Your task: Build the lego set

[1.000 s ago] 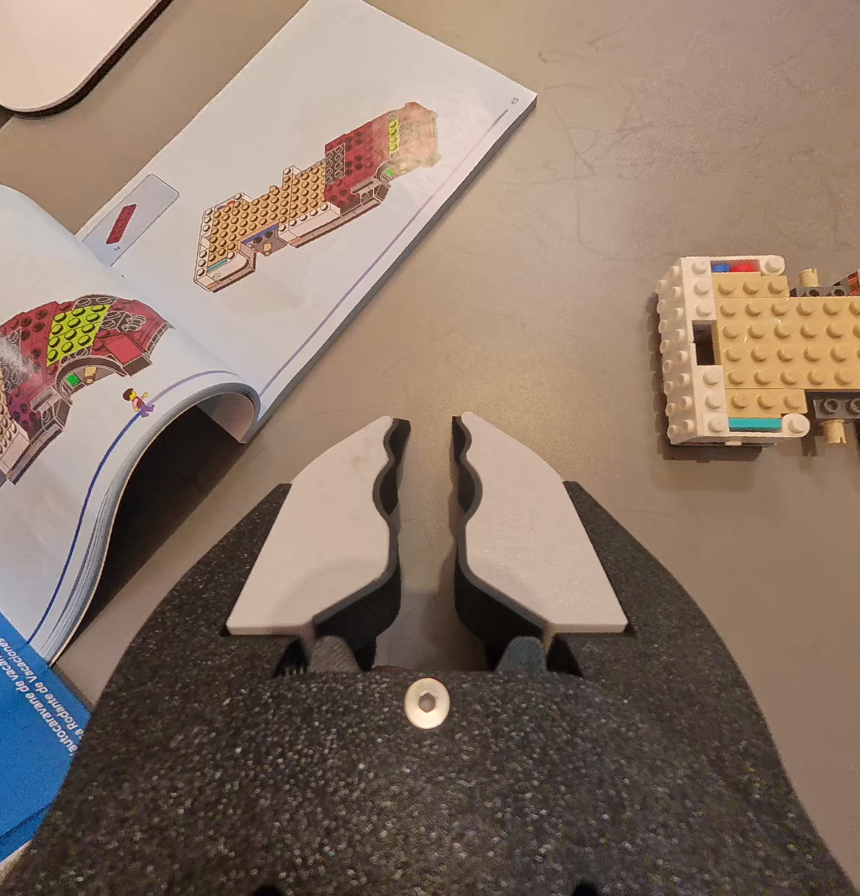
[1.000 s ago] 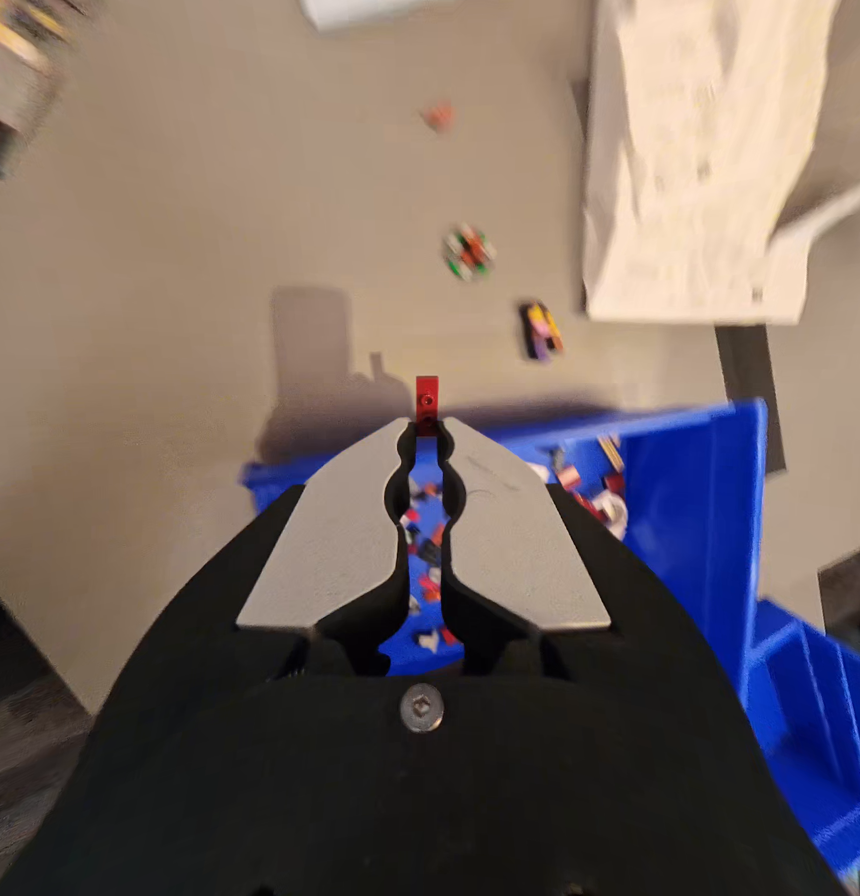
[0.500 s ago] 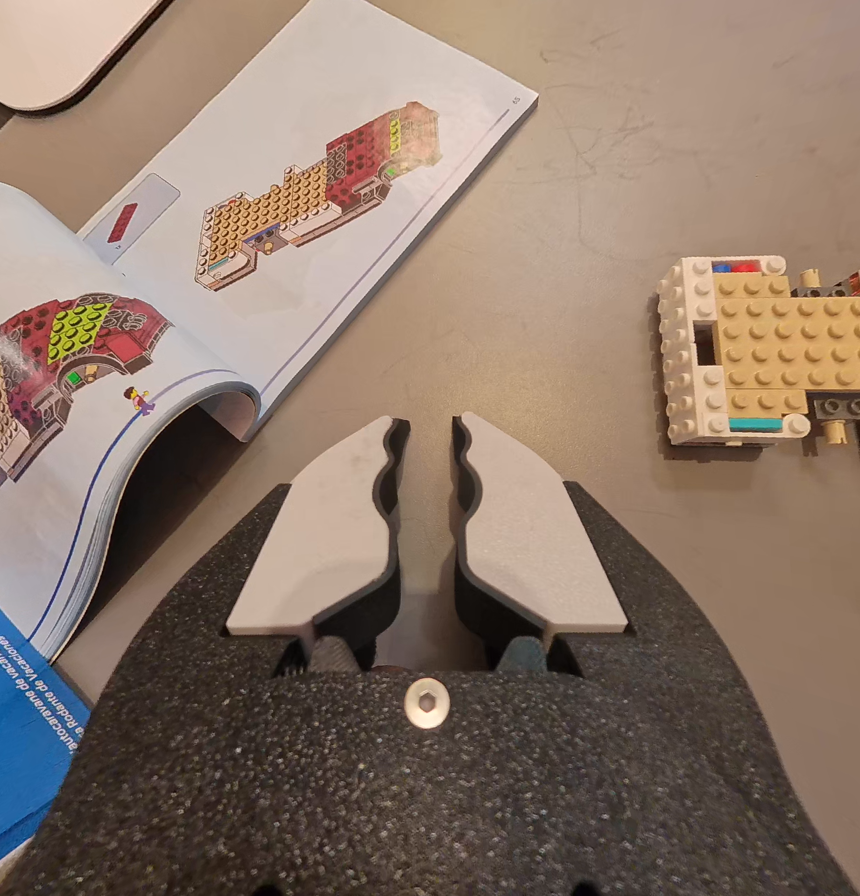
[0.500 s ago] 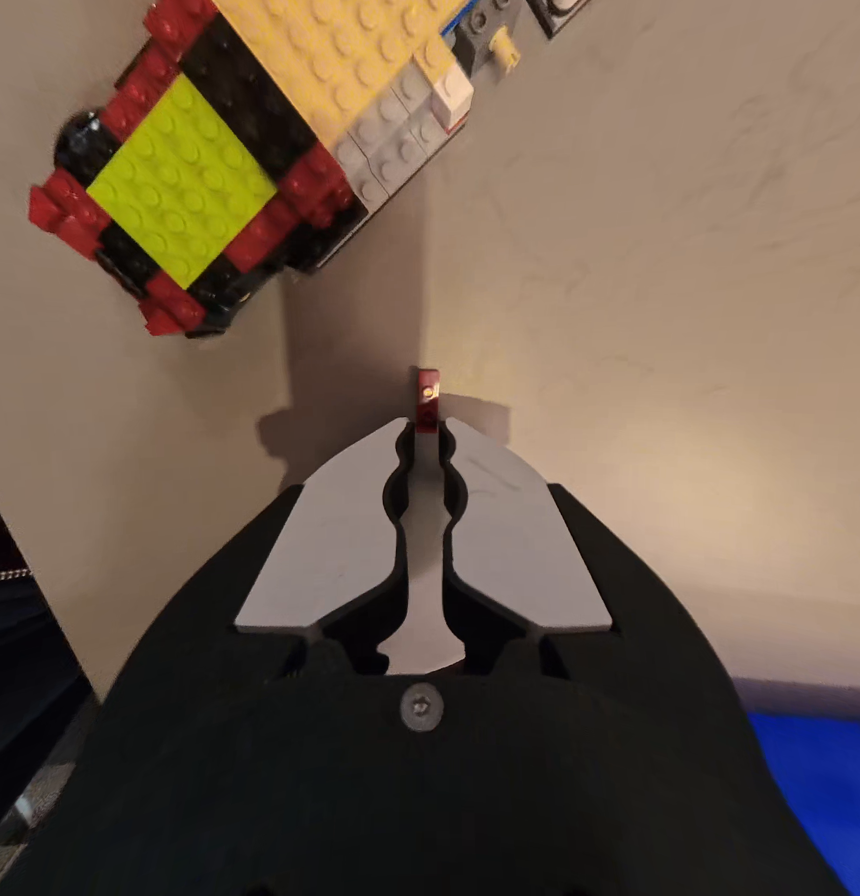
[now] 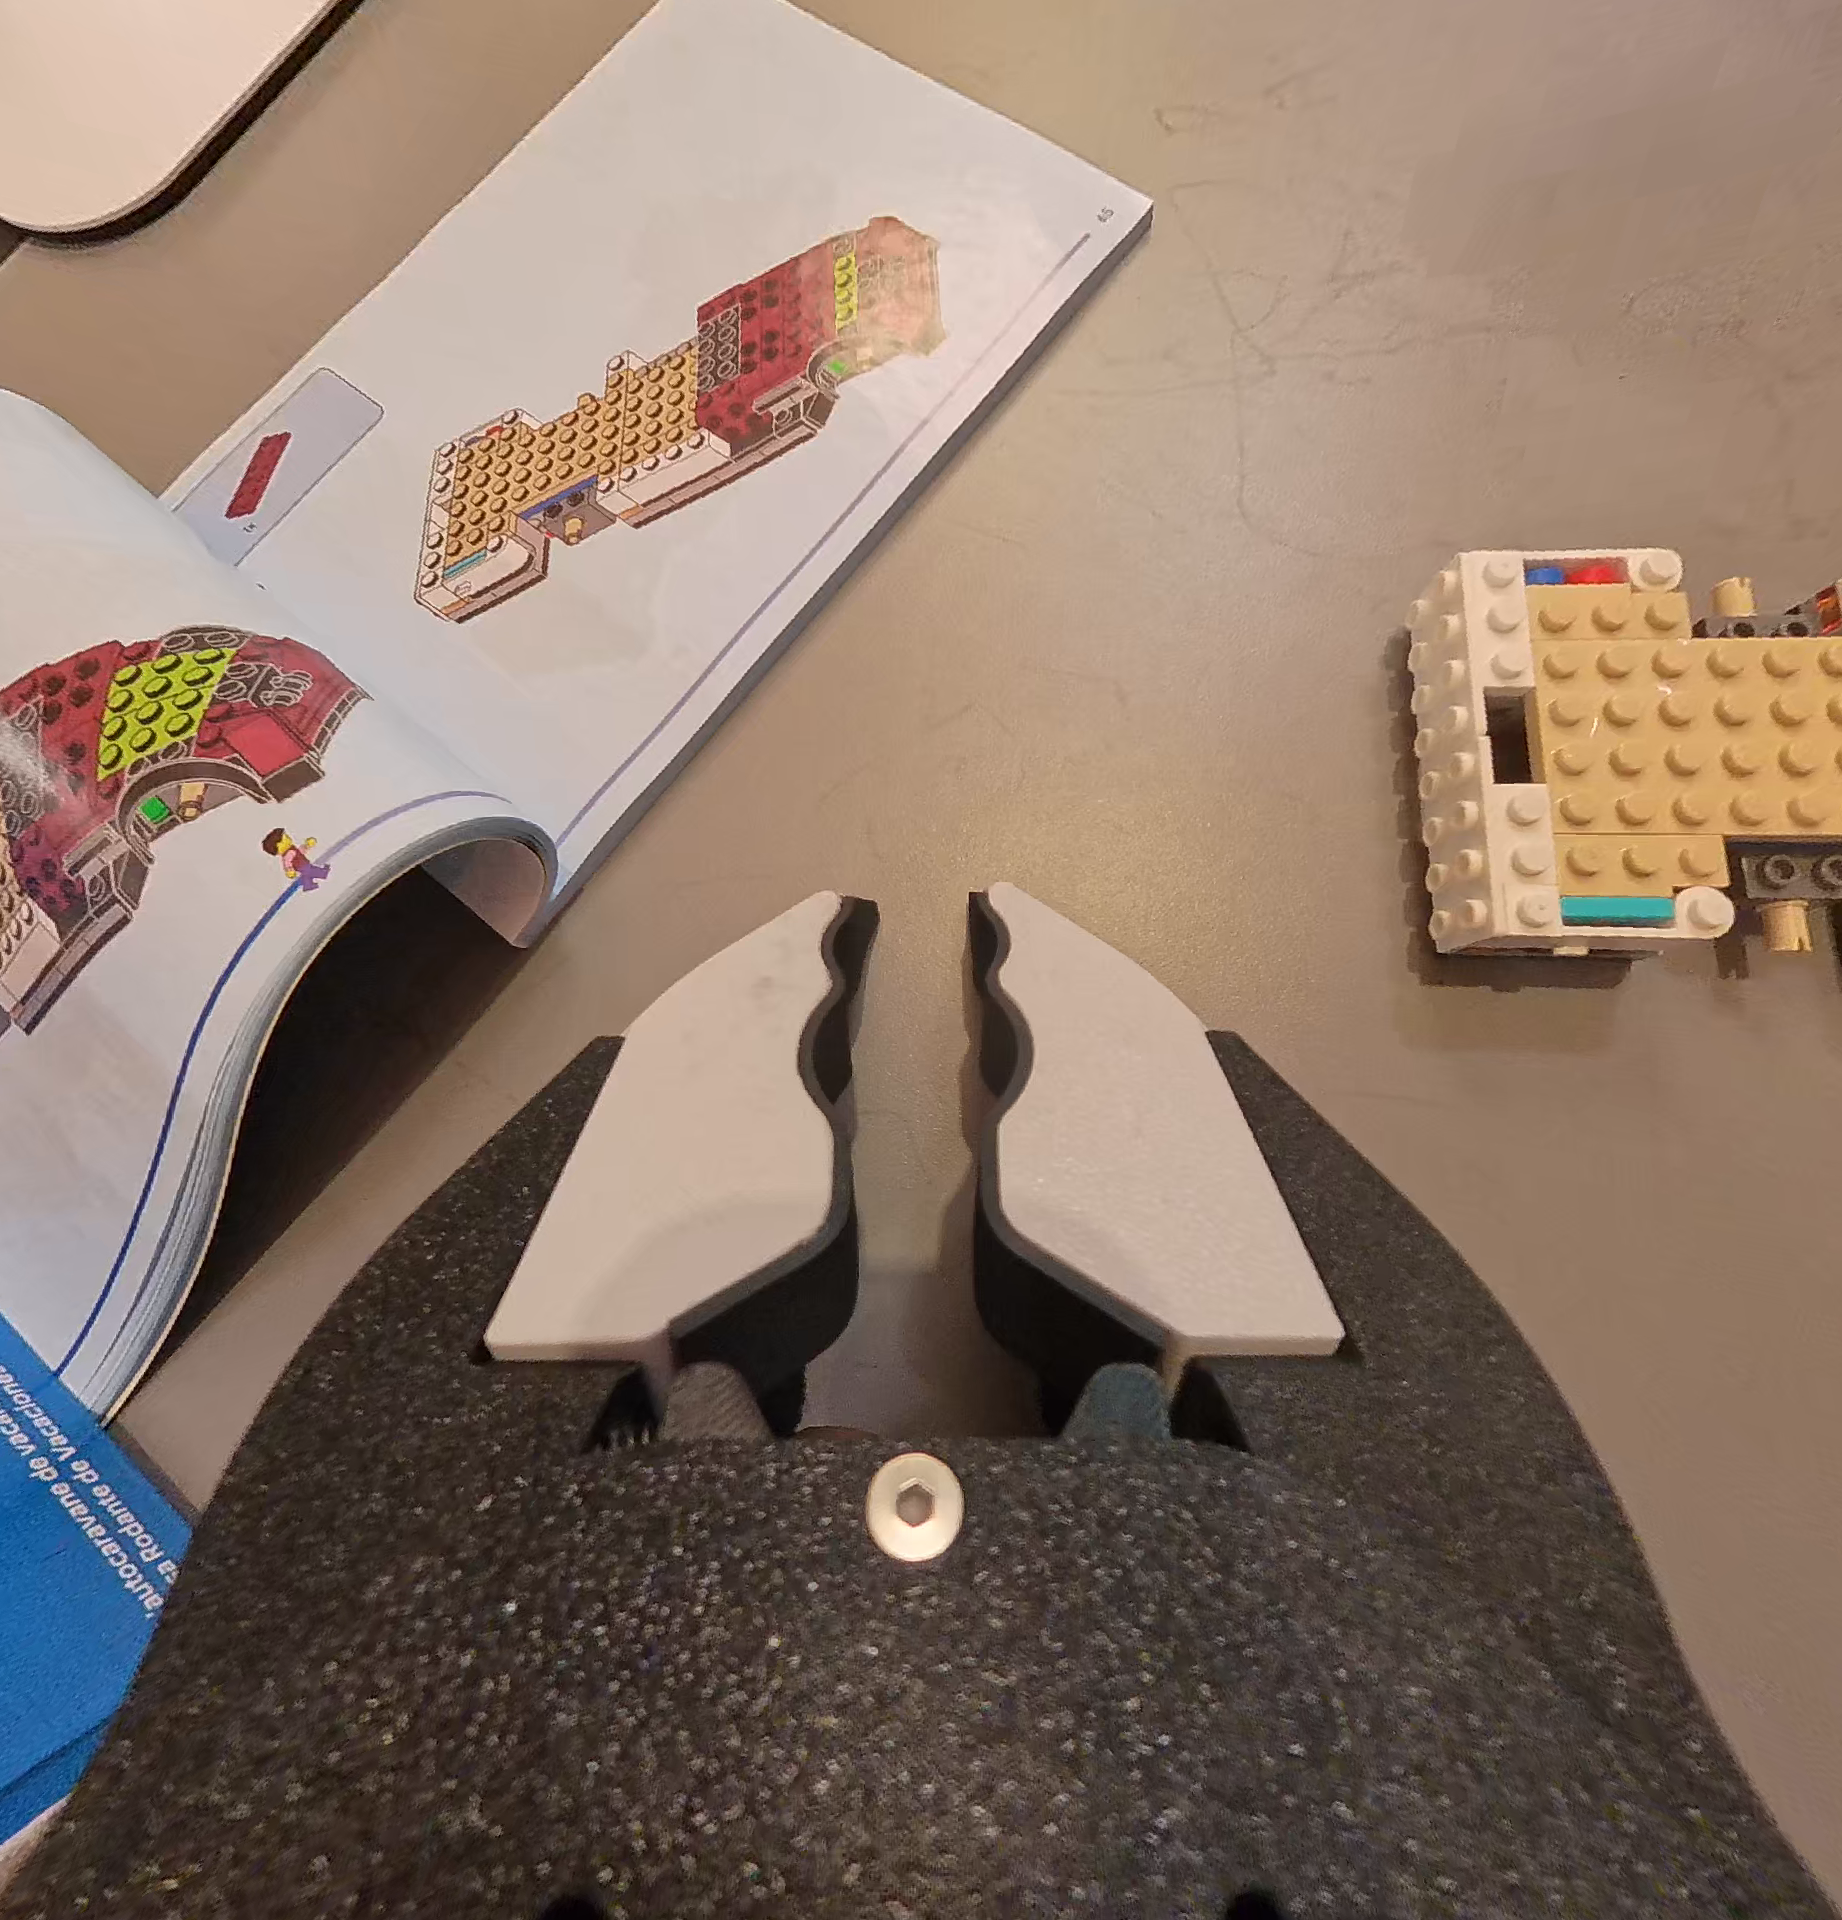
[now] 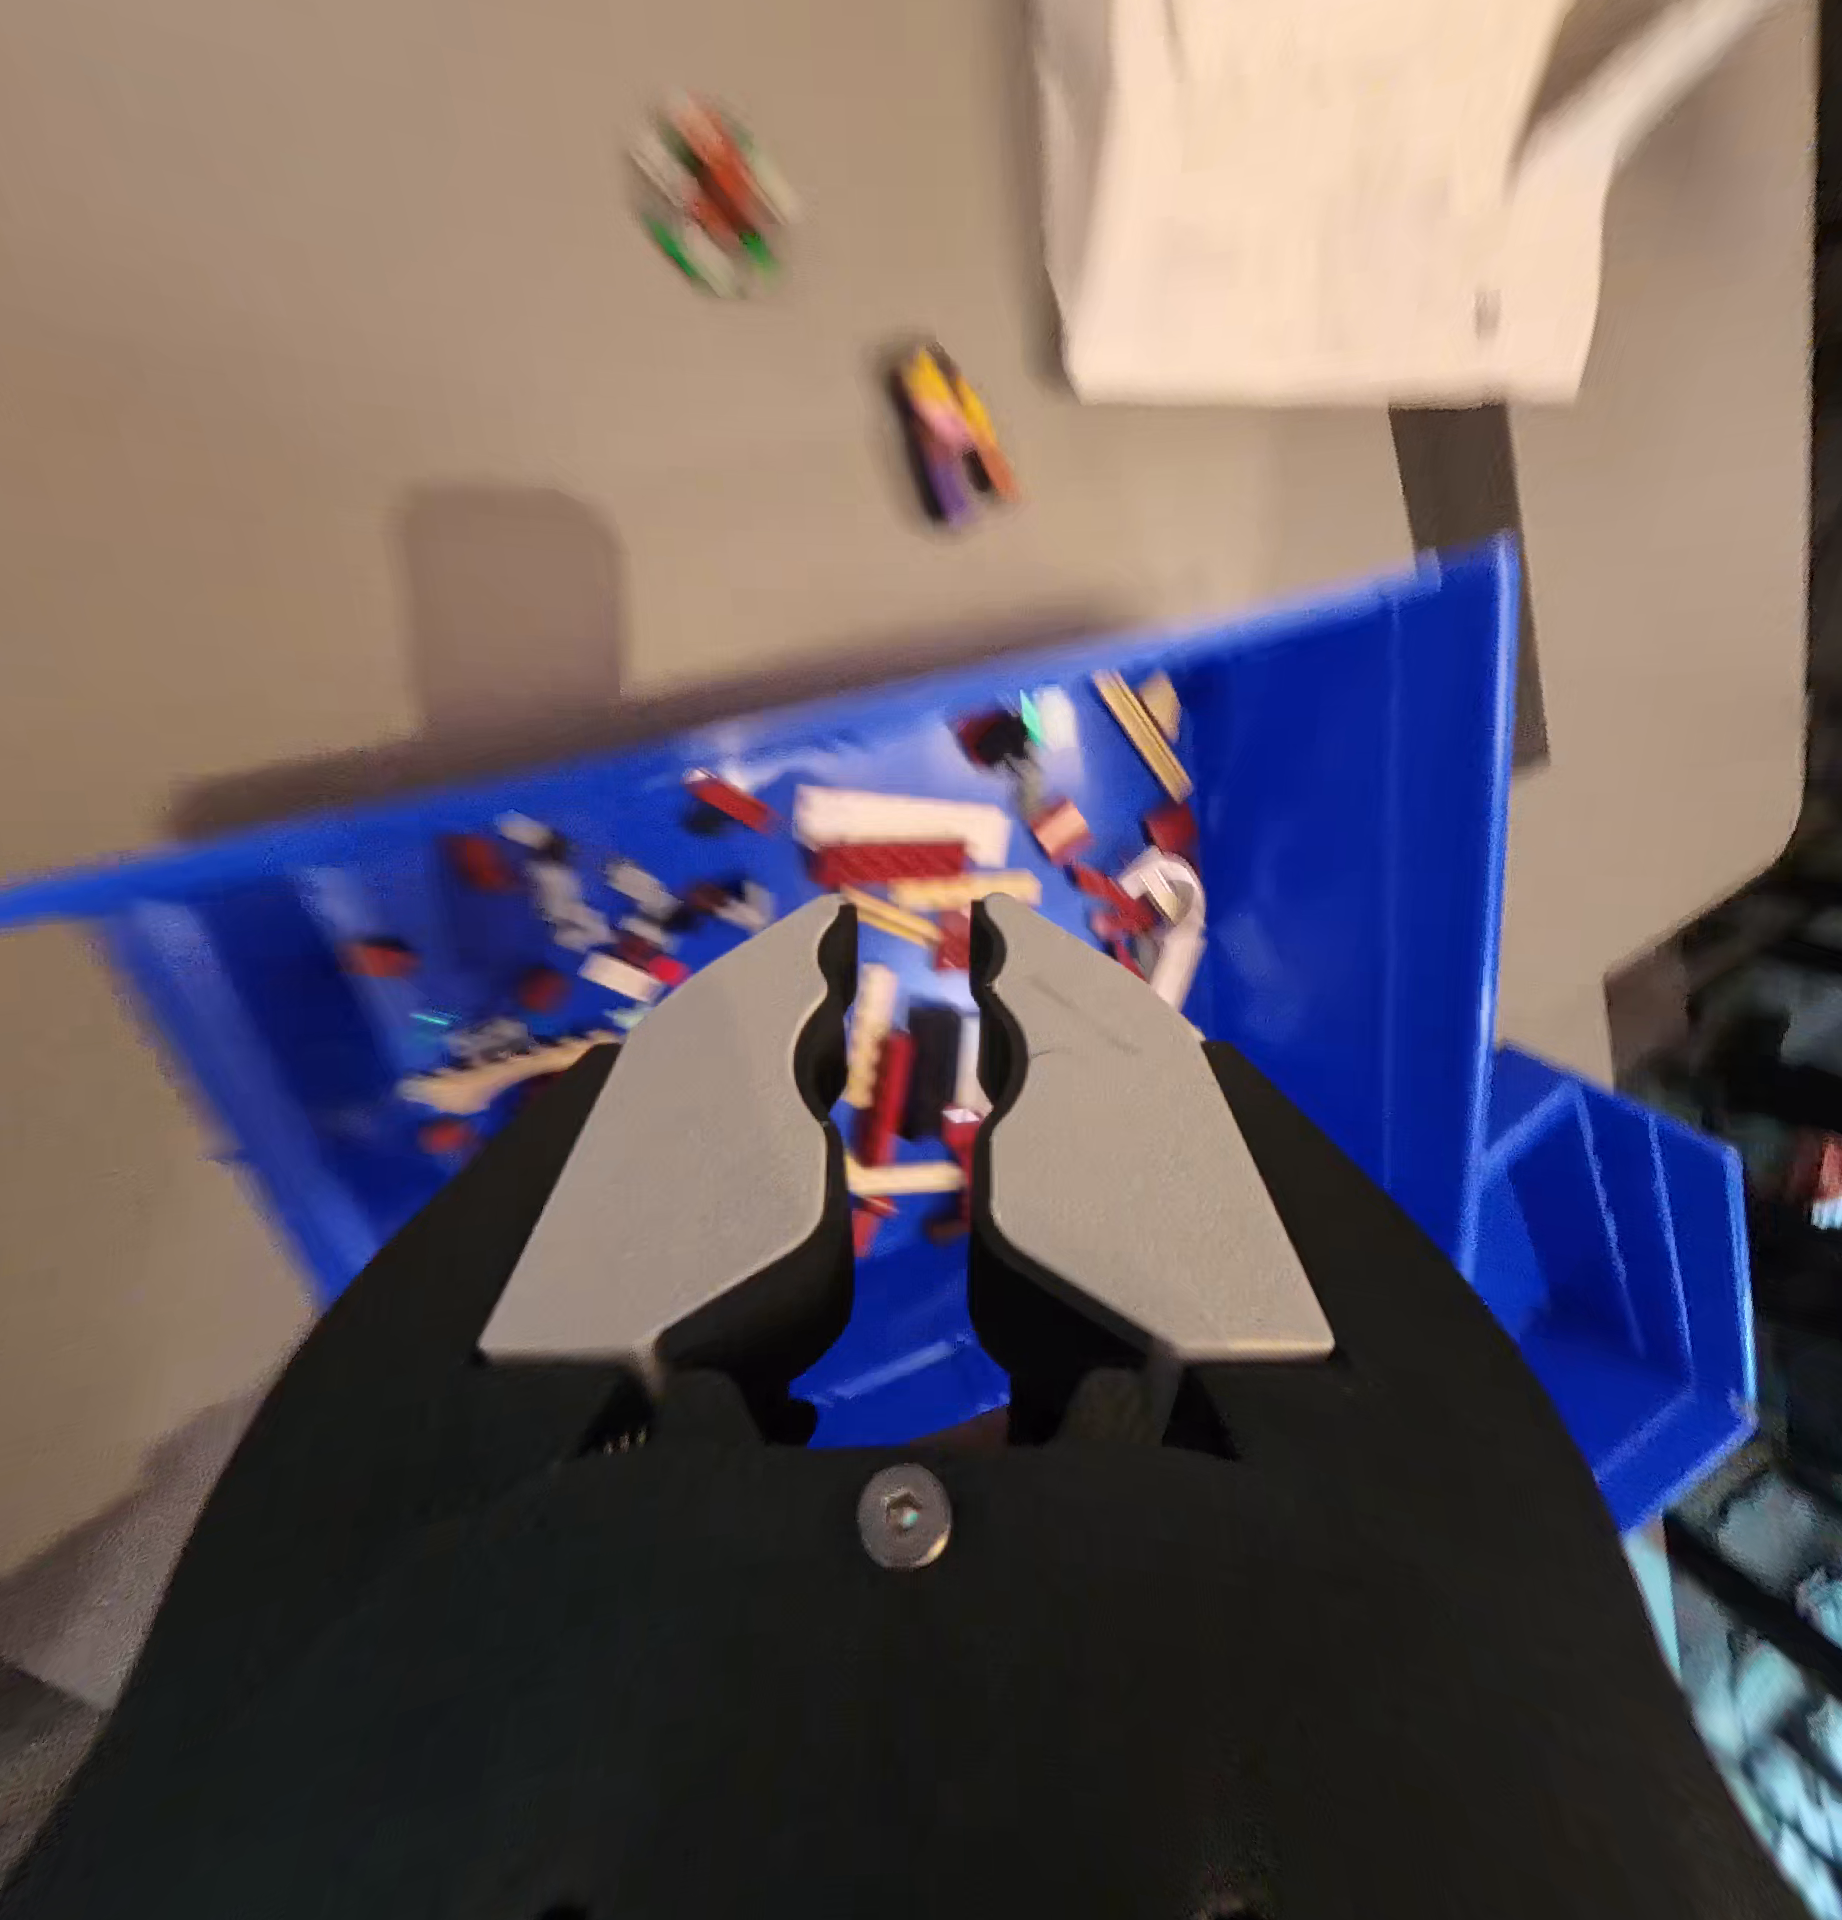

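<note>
Right wrist view: right gripper (image 6: 915,914) narrowly parted, empty, over blue bin (image 6: 1457,831) of loose bricks (image 6: 886,847) at 12 o'clock; left gripper (image 5: 923,909) likewise parted, empty; best slowed, blur heavy.

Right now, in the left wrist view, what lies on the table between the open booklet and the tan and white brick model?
Only bare table between the booklet and the brick model. The left gripper sits nearer the camera, jaws apart and empty.
</note>
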A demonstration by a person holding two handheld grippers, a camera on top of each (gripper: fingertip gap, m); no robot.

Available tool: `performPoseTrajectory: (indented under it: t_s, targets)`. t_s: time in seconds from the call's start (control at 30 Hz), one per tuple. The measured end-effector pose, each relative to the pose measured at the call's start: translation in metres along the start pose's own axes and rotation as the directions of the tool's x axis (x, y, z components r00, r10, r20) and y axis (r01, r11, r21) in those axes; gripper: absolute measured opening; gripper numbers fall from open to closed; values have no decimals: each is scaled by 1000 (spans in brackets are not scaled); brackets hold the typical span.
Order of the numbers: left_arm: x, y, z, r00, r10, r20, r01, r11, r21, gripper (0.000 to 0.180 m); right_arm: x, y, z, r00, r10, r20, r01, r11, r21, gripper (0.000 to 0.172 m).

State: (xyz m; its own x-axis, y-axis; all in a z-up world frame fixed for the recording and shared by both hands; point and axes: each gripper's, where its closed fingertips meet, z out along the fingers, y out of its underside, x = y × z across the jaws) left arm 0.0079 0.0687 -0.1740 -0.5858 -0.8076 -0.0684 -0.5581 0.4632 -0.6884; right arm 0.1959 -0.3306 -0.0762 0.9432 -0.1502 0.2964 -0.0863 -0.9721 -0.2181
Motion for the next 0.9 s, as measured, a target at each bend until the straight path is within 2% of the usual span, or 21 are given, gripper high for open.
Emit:
performPoseTrajectory:
  t_s: [0.07, 0.17, 0.3, 0.6, 0.9]
  targets:
    - [0, 0, 0, 1000, -3, -2, 3, 1000, -1, 21, 23, 27, 30, 998, 32, 50, -27, 996, -89, 23]
    - [0, 0, 0, 1000, -4, 0, 4, 1000, 0, 21, 42, 48, 65, 996, 22, 91, -5, 984, -178, 25]
    - [-1, 0, 0, 1000, -10, 0, 10, 1000, -1, 21, 52, 55, 89, 992, 4, 125, 22, 978, -206, 29]
    - [0, 0, 0, 1000, -17, -13, 17, 1000, -3, 20, 54, 62, 106, 973, 14, 230, 44, 968, -246, 33]
    - [0, 0, 0, 1000, -8, -8, 8, 1000, -2, 20, 36, 72, 99, 949, 24, 314, 67, 959, -275, 29]
